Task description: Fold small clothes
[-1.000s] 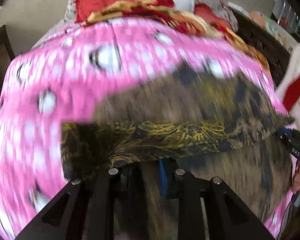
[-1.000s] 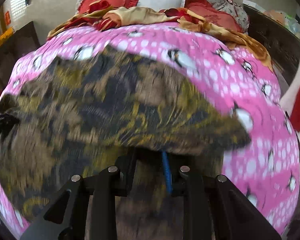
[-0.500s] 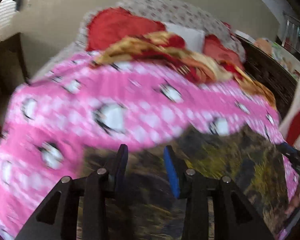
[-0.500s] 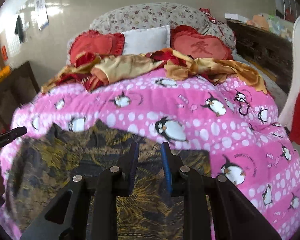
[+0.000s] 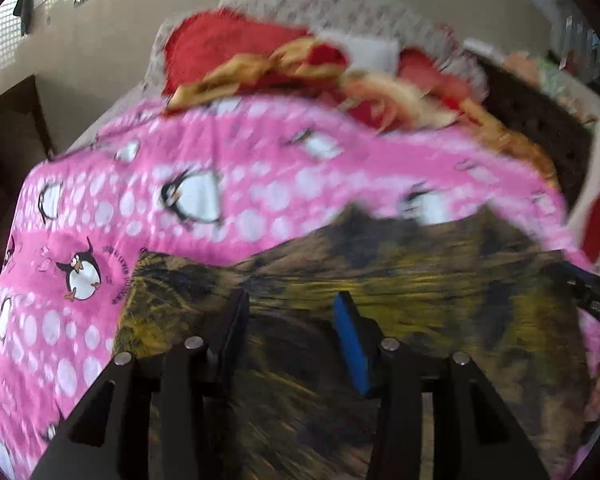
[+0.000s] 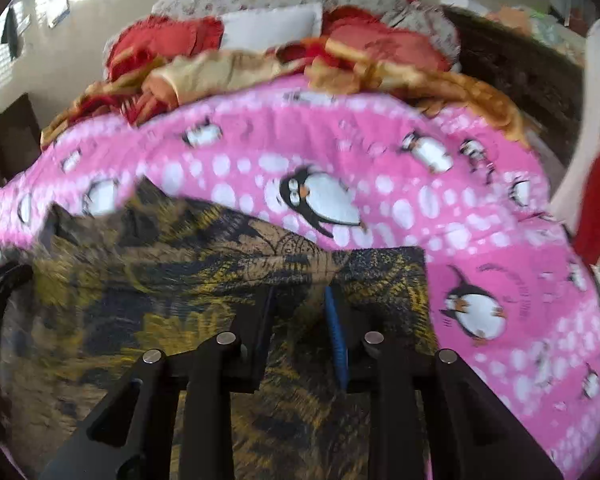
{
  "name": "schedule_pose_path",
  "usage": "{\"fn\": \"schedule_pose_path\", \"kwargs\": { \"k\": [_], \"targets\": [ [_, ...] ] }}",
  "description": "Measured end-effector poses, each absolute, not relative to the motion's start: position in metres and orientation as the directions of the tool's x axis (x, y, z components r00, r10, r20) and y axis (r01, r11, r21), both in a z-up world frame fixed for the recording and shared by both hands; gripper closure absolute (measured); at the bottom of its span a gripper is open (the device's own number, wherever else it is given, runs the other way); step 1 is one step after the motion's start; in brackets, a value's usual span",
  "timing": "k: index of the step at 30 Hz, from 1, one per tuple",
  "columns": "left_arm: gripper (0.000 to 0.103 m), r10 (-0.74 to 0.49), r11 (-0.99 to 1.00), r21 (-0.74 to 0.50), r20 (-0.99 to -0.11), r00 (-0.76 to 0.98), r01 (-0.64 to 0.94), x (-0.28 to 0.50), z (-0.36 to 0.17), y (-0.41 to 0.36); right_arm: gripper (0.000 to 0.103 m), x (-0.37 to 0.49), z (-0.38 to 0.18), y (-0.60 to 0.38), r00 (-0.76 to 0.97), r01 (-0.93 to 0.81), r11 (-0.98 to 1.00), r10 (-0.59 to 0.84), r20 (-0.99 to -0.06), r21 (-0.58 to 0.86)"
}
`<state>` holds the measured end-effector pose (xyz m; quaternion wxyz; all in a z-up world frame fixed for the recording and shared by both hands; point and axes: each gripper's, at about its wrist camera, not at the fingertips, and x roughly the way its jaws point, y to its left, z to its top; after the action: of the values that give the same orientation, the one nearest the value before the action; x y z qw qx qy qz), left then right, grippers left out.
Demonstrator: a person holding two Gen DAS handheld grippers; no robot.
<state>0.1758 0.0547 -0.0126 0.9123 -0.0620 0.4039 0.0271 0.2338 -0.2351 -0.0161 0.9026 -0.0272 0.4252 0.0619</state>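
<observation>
A small garment point(image 5: 420, 272), patterned in dark brown, black and yellow, lies folded on the pink penguin blanket point(image 5: 180, 160). My left gripper point(image 5: 291, 298) hovers over its near left part. Its jaws are opening, with only the cloth lying below them and nothing pressed between the pads. In the right wrist view the garment point(image 6: 180, 260) shows a straight folded edge on the right. My right gripper point(image 6: 300, 294) stands over that part, its jaws opening a little and the pads clear of the cloth. The right gripper's tip point(image 5: 592, 296) shows at the left view's right edge.
Red and gold cloths point(image 6: 228, 68) and pillows point(image 6: 272, 24) are heaped at the far end of the bed. Dark wooden furniture point(image 6: 512, 64) runs along the right, with a white and red thing point(image 6: 596, 184) beside it. A dark cabinet point(image 5: 12, 140) stands on the left.
A second ago both grippers held the garment's edge close to the cameras. Since then they have let go, their jaws have widened, and they have drawn back from the cloth, which lies on the blanket.
</observation>
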Motion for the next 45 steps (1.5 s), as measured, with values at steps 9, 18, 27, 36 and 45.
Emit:
{"fn": "schedule_pose_path", "kwargs": {
  "k": [9, 18, 27, 36, 45],
  "targets": [
    [0.049, 0.015, 0.980, -0.116, -0.761, 0.649, -0.159, 0.161, -0.046, -0.025, 0.086, 0.190, -0.029, -0.169, 0.650, -0.087, 0.995, 0.098, -0.754, 0.054],
    [0.033, -0.023, 0.982, -0.142, -0.749, 0.662, -0.126, 0.158, -0.061, -0.024, 0.083, 0.191, -0.056, -0.185, 0.658, -0.139, 0.987, 0.152, -0.738, 0.079],
    [0.020, -0.045, 0.988, -0.131, -0.767, 0.640, -0.088, 0.102, -0.017, 0.023, 0.080, 0.153, -0.014, -0.197, 0.654, -0.227, 0.971, 0.208, -0.728, 0.073],
    [0.002, 0.007, 0.994, -0.060, -0.777, 0.629, -0.086, 0.026, -0.062, 0.061, 0.079, 0.090, -0.048, -0.238, 0.589, -0.283, 0.959, 0.180, -0.788, 0.008],
    [0.000, 0.016, 0.994, -0.058, -0.767, 0.641, -0.095, 0.023, -0.064, 0.061, 0.078, 0.082, -0.051, -0.236, 0.634, -0.285, 0.958, 0.181, -0.752, -0.010]
  ]
}}
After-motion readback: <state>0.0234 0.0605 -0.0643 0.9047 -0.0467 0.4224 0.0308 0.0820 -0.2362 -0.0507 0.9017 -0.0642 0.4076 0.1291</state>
